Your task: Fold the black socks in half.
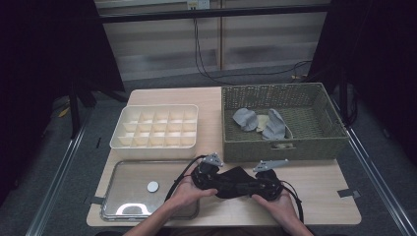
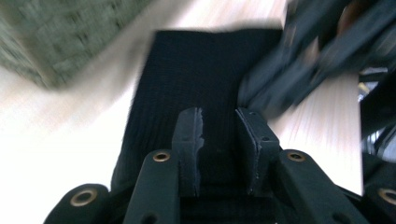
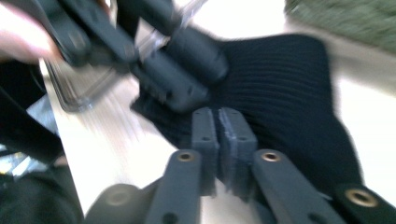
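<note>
Motion blurs both gripper views: the basket (image 2: pixel 42 42) smears to a green patch, and the other gripper (image 3: pixel 154 60) loses its edges. The black cloth (image 1: pixel 236 181) lies partly hidden under both grippers in the high view. The small things in the basket are too small to tell.

Wicker basket (image 1: pixel 324 142) (grey socks (image 1: pixel 246 119) inside), white divider box (image 1: pixel 125 142), tray (image 1: pixel 110 204).
</note>
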### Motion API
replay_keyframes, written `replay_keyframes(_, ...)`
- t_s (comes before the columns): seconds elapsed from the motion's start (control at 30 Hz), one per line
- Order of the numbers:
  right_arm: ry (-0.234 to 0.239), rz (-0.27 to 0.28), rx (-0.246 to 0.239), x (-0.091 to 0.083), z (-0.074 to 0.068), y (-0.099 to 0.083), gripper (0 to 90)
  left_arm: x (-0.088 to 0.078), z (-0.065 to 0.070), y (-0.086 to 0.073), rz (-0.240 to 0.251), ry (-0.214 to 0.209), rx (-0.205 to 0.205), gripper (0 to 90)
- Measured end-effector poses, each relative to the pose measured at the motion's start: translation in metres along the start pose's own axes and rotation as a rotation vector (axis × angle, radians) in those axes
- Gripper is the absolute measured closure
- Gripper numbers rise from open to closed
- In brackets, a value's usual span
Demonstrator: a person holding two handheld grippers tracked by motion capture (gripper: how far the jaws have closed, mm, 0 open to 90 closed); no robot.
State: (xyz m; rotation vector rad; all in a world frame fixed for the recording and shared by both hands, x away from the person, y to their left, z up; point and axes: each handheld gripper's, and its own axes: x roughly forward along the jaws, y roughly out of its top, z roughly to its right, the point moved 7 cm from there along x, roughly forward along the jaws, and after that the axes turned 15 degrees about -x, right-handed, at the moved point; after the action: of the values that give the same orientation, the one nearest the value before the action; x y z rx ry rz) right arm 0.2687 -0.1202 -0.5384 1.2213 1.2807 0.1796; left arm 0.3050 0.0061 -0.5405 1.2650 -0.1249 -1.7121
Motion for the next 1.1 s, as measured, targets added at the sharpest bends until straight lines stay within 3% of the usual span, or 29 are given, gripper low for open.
replay_keyframes(0.03, 0.0, 0.02, 0.023, -0.005, 0.001, 0.002, 82.6, 0.0, -0.001, -0.001, -0.004, 0.006, 0.004, 73.0)
replay_keyframes(0.17, -0.033, 0.084, 0.036, -0.026, 0.008, 0.005, 77.9, 0.0, -0.002, -0.001, -0.002, -0.015, 0.009, 74.5)
replay_keyframes(0.27, -0.061, 0.106, 0.053, -0.031, 0.017, 0.005, 71.0, 0.0, -0.001, -0.002, -0.008, -0.009, 0.012, 74.5)
replay_keyframes(0.43, -0.112, 0.08, 0.068, -0.026, 0.029, 0.003, 59.1, 0.001, 0.0, -0.002, 0.01, -0.015, 0.018, 74.6)
replay_keyframes(0.57, -0.13, 0.03, 0.068, -0.019, 0.035, -0.005, 56.5, 0.0, -0.001, -0.002, 0.004, -0.004, 0.022, 74.8)
replay_keyframes(0.7, -0.107, 0.007, 0.107, -0.016, 0.036, -0.012, 58.3, 0.0, -0.001, -0.002, 0.007, -0.009, 0.019, 74.8)
replay_keyframes(0.87, -0.074, 0.001, 0.131, -0.01, 0.035, -0.016, 71.0, 0.0, -0.002, -0.001, 0.002, -0.011, 0.01, 74.8)
replay_keyframes(0.9, -0.072, 0.0, 0.134, -0.01, 0.035, -0.016, 73.9, 0.0, -0.002, 0.0, 0.005, 0.006, 0.0, 74.7)
replay_keyframes(0.93, -0.066, 0.002, 0.13, -0.009, 0.034, -0.015, 77.2, -0.001, -0.001, 0.001, 0.0, -0.003, -0.01, 74.5)
replay_keyframes(0.97, -0.068, 0.004, 0.119, -0.009, 0.034, -0.015, 78.7, -0.001, 0.0, 0.003, 0.027, -0.017, -0.027, 74.3)
replay_keyframes(1.03, -0.084, 0.003, 0.104, -0.008, 0.032, -0.014, 80.3, -0.004, 0.0, 0.009, 0.057, -0.005, -0.013, 79.3)
replay_keyframes(1.1, -0.091, -0.001, 0.094, -0.007, 0.031, -0.012, 81.0, -0.004, 0.0, 0.013, 0.071, -0.029, -0.028, 79.3)
